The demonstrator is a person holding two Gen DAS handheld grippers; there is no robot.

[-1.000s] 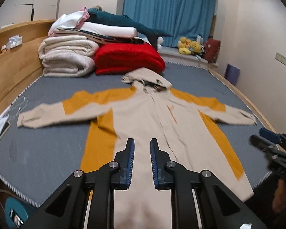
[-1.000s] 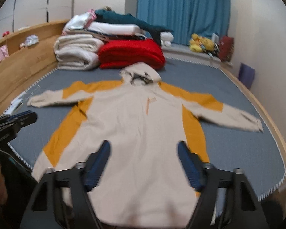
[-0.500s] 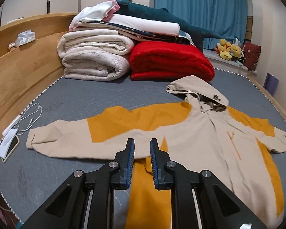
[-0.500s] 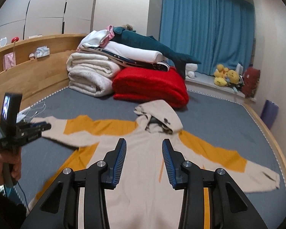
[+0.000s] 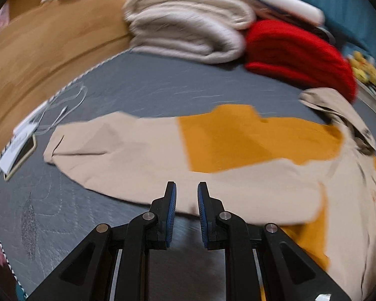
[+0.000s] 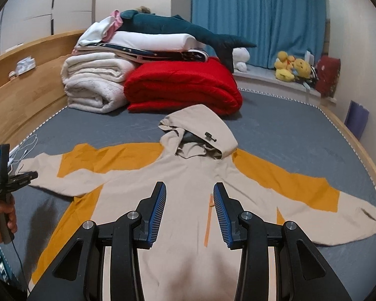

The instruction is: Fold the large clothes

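The hoodie (image 6: 188, 175) lies face up and spread flat on the grey mattress (image 6: 275, 125), hood toward the stacked blankets (image 6: 97, 85), both sleeves stretched out sideways. No fold shows yet, so this looks like the approach to the first one.

The left claw (image 5: 186, 190) hangs just above the lower edge of one sleeve (image 5: 127, 150), tilted down at it. The cuff lies ahead and to its left, the orange shoulder panel ahead and to its right. Its jaws stand narrow and have just eased apart a little; nothing is between them, only cloth beneath the tips. This view is smeared, so whether the tips touch the fabric cannot be told.

The right claw (image 6: 190, 190) hovers over the chest, the hood straight ahead of it, the other sleeve (image 6: 325, 200) off to its right. Its jaws stand moderately apart and empty, having closed somewhat.

The next move probably calls for the left claw to drop onto the sleeve edge, pinch a single layer and carry it across toward the body. The right claw may need to pin the chest, or go for its own sleeve.
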